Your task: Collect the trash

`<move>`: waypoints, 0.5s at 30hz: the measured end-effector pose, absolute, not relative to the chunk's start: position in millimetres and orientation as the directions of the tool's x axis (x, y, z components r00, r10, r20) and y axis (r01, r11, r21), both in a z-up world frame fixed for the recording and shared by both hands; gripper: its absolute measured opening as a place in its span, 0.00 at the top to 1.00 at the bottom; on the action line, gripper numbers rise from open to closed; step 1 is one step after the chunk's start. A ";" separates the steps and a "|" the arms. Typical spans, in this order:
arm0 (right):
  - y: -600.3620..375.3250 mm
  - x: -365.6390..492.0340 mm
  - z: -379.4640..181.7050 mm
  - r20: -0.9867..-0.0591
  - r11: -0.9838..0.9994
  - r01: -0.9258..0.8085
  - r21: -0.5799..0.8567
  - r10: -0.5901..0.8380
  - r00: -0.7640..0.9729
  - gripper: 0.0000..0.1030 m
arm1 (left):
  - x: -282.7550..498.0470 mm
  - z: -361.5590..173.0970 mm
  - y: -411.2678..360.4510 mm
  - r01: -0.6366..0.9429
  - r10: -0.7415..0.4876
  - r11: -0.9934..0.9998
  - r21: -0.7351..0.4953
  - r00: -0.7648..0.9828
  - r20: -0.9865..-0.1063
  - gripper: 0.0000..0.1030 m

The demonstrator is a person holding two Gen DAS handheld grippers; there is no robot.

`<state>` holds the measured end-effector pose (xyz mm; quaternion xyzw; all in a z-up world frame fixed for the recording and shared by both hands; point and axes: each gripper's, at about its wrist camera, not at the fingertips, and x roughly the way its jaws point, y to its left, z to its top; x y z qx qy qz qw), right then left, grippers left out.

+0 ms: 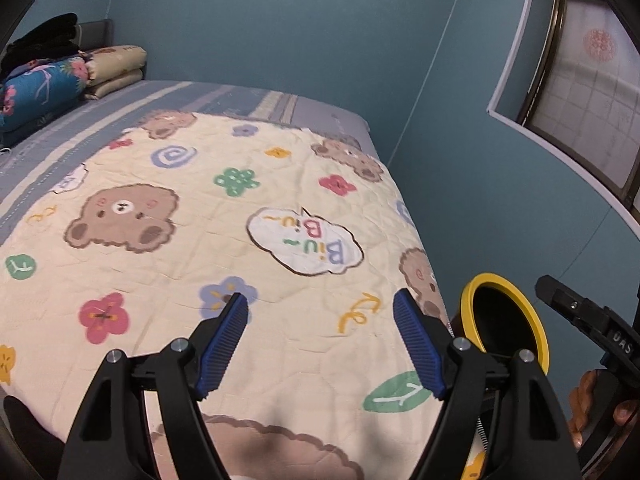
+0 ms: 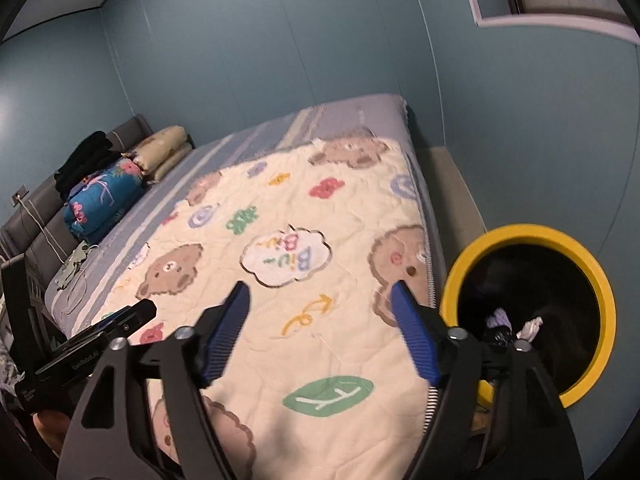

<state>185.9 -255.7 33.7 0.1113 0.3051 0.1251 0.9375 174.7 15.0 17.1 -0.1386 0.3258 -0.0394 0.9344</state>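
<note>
A yellow-rimmed bin (image 2: 532, 236) stands on the floor beside the bed's right edge, with several scraps of trash (image 2: 500, 326) at its bottom. It also shows in the left wrist view (image 1: 504, 284). My left gripper (image 1: 320, 304) is open and empty above the cream bear-print quilt (image 1: 200, 240). My right gripper (image 2: 320, 292) is open and empty above the same quilt (image 2: 320, 220), just left of the bin. I see no trash on the quilt.
Folded bedding and pillows (image 2: 104, 200) are stacked at the headboard. A white cable (image 2: 44, 228) hangs by the headboard. Blue walls enclose the bed, with a window (image 1: 580, 80) on the right. The other gripper shows at each view's edge (image 1: 592, 320), (image 2: 92, 336).
</note>
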 end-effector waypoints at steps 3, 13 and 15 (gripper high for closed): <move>-246.2 173.9 42.2 -0.515 0.946 -0.178 0.270 0.298 0.803 0.18 | 160.7 25.2 23.9 -0.022 -0.139 0.963 -0.268 0.814 -0.564 0.23; -225.8 138.3 61.0 -0.422 0.958 -0.183 0.221 0.263 0.868 0.08 | 100.8 50.9 35.5 -0.003 -0.077 0.979 -0.202 0.918 -0.388 0.08; -224.3 134.2 62.1 -0.408 0.954 -0.197 0.228 0.277 0.870 0.08 | 91.1 54.1 35.8 0.004 -0.080 0.979 -0.204 0.927 -0.366 0.08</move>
